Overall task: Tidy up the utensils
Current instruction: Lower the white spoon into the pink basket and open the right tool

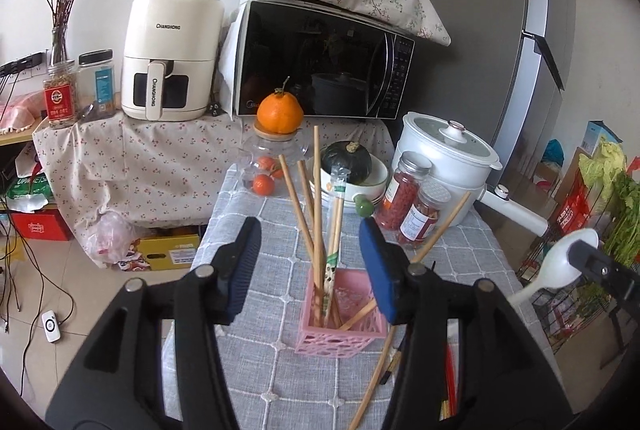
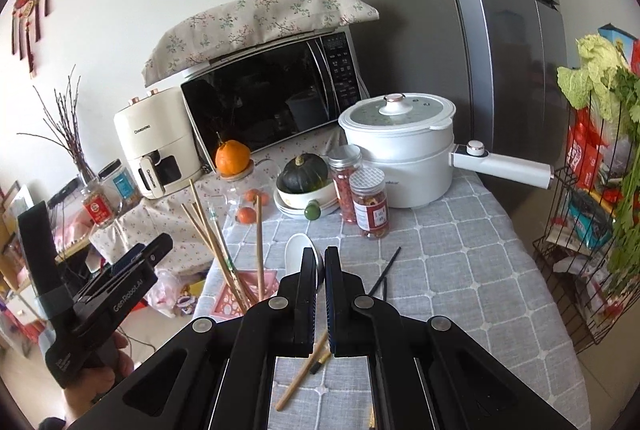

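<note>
Chopsticks (image 1: 316, 214) between left gripper (image 1: 316, 266) fingers.

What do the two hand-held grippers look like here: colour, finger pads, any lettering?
Both are black plastic with round silver pivot pins. The left hand-held gripper has ribbed dark blue pads and white "GenRobot.AI" lettering on its side. The right hand-held gripper has the same build. No cables or sleeves are visible.

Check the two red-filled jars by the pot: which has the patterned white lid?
The shorter jar, nearer the camera; the taller jar behind it has a plain metal lid.
</note>
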### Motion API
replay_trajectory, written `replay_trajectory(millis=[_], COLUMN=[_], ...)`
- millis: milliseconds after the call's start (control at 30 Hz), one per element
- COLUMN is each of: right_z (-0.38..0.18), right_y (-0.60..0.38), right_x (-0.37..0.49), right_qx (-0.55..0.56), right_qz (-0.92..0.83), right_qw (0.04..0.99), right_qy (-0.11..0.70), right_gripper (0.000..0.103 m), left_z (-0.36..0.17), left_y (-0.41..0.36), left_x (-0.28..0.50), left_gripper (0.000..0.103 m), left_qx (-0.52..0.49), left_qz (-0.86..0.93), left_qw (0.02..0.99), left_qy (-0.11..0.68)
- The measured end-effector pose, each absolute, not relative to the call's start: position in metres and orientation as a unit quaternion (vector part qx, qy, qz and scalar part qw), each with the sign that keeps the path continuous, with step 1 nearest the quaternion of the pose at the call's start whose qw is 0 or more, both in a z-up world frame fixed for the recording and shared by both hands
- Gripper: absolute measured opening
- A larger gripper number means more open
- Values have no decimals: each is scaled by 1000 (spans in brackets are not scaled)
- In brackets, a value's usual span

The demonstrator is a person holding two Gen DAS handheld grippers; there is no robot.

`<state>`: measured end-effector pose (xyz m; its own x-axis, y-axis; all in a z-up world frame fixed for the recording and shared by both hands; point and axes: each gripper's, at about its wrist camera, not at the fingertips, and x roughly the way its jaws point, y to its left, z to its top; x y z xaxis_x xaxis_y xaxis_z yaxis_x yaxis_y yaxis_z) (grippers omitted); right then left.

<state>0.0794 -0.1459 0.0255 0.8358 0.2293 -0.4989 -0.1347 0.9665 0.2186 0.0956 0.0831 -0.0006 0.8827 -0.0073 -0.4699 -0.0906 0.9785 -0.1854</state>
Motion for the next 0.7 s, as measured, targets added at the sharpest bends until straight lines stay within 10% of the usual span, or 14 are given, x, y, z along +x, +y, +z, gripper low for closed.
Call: replay_trajectory(millis=[700], right_z=[-10], right_y=[-19], right_x=[120], right_qx=[-101], right_qz=[79], right_qw=[956], right_qy=[263], right_gripper=[4], left_z=[-43], left_y=[115], left_x=[77], left_gripper=[58], left_qx=[-78], left_qz=[0], left_qw=[918], left_qy=[388])
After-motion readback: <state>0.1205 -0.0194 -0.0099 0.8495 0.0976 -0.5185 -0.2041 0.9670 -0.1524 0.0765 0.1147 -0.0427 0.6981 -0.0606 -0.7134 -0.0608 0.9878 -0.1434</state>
